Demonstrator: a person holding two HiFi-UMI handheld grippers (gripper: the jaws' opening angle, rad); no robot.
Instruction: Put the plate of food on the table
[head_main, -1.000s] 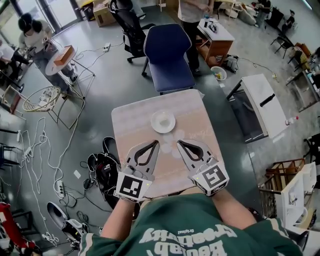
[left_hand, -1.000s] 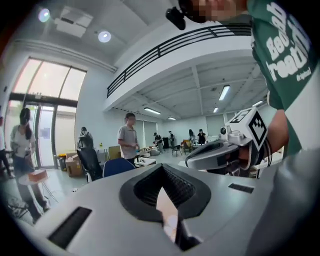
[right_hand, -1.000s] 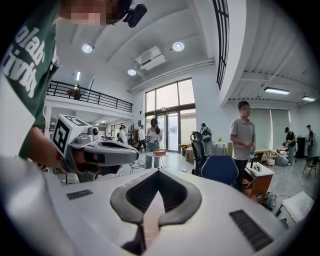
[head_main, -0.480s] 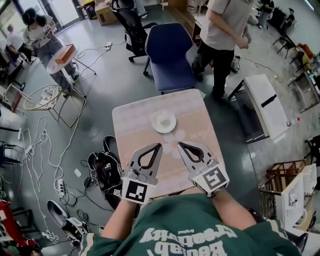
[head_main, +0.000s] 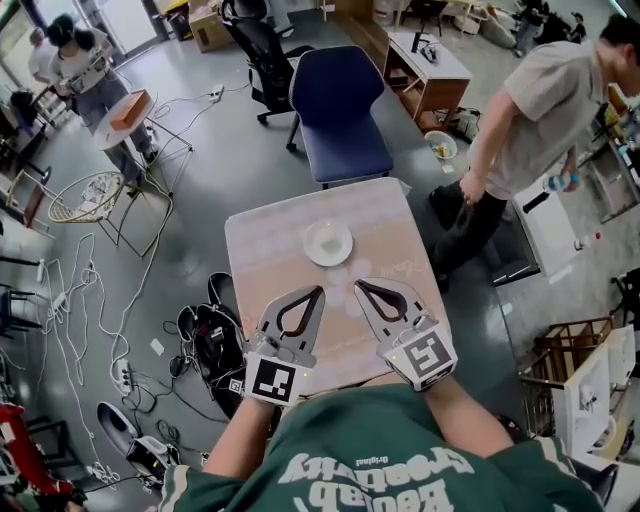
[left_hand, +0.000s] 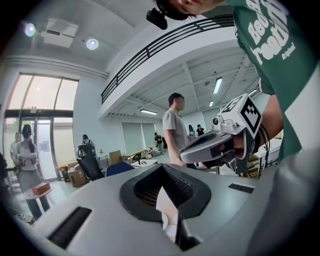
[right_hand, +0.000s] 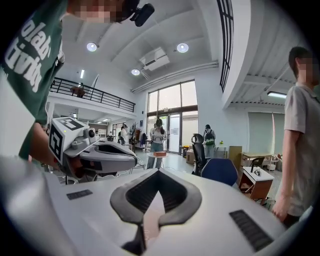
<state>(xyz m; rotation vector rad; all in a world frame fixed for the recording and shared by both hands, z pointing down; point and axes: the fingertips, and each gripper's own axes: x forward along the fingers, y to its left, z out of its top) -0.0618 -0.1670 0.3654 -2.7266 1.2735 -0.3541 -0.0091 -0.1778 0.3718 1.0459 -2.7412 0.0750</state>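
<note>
On the table (head_main: 260, 260), toward its far side, sits the white plate (head_main: 327, 243), apparently already placed. Left gripper (head_main: 318, 293) and right gripper (head_main: 360, 287) hover just short of it, jaws together, empty; best drawn back level, clear of the rim. Blue chair (head_main: 340, 110) and a passer-by (head_main: 520, 110) stand beyond; nothing obstructs.

I read only "original" on the green shirt (left_hand: 280, 47). Its larger lettering I cannot make out whole.
</note>
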